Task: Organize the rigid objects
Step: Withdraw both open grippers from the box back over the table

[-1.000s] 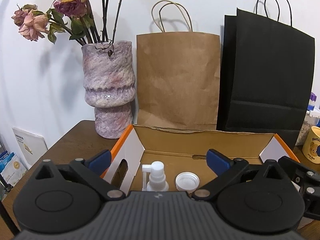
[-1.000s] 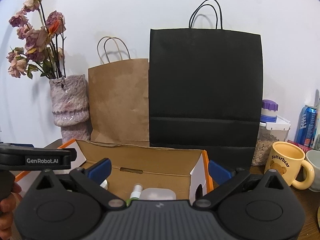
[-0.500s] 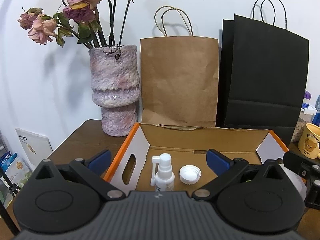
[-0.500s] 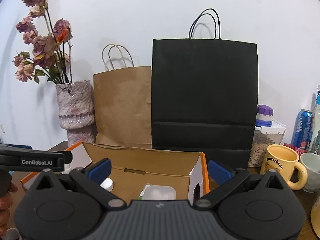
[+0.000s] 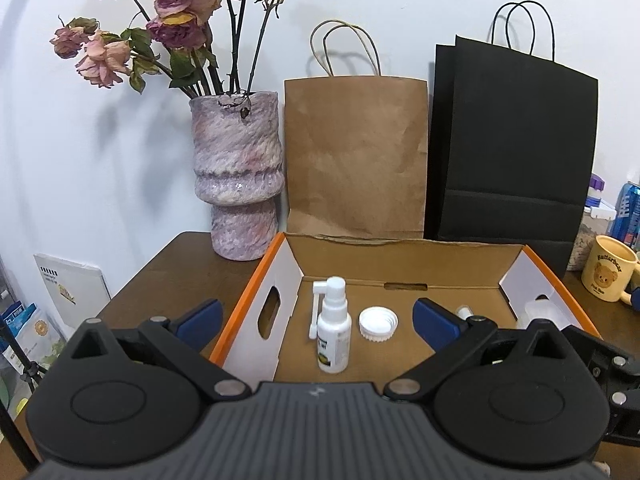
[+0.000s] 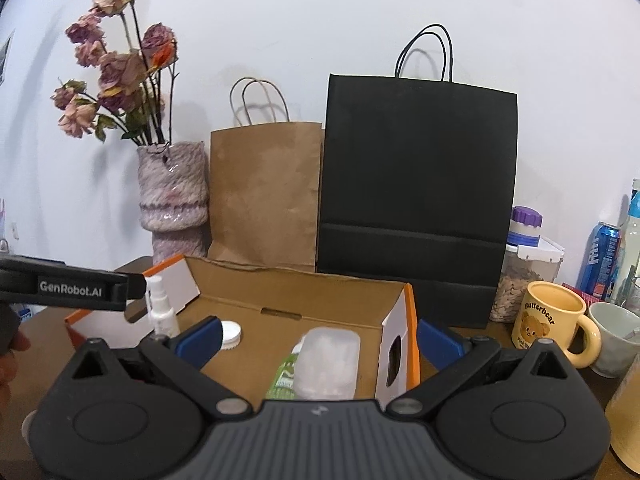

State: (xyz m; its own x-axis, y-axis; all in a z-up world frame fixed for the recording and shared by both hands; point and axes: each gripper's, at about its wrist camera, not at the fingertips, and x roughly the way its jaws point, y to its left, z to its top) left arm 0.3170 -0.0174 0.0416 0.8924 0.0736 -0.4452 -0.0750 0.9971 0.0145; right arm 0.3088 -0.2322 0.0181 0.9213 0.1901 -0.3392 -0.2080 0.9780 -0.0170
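— Cardboard box [image 5: 404,258] first: where does it sit?

— On the brown table [image 5: 160,276], open at the top, with orange edges and white end flaps. It stands in front of a brown paper bag [image 5: 354,160] and a black paper bag [image 5: 512,148], both against the wall.

— What lies inside?

— A white spray bottle [image 5: 334,334] stands upright near the left end, and a white cap [image 5: 378,324] lies just beside it on the box floor. In the right wrist view, a frosted plastic case [image 6: 328,362] rests towards the right end, with a green-labelled item [image 6: 285,376] touching its left side. I cannot tell what that item is.

— And the left tool [image 5: 316,318]?

— Its blue-padded fingers are spread wide with nothing between them. It hangs over the near edge of the box, the left finger outside the left wall, the right one inside.

— The right tool [image 6: 318,334]?

— Also spread wide and empty, straddling the right end of the box, its right finger outside the wall.

— Anything around it?

— A mottled pink vase [image 5: 238,180] of dried roses stands left of the bags. A yellow bear mug [image 6: 550,322] stands to the right of the box, near a blue can [image 6: 602,258] and a container with a purple lid [image 6: 526,258].
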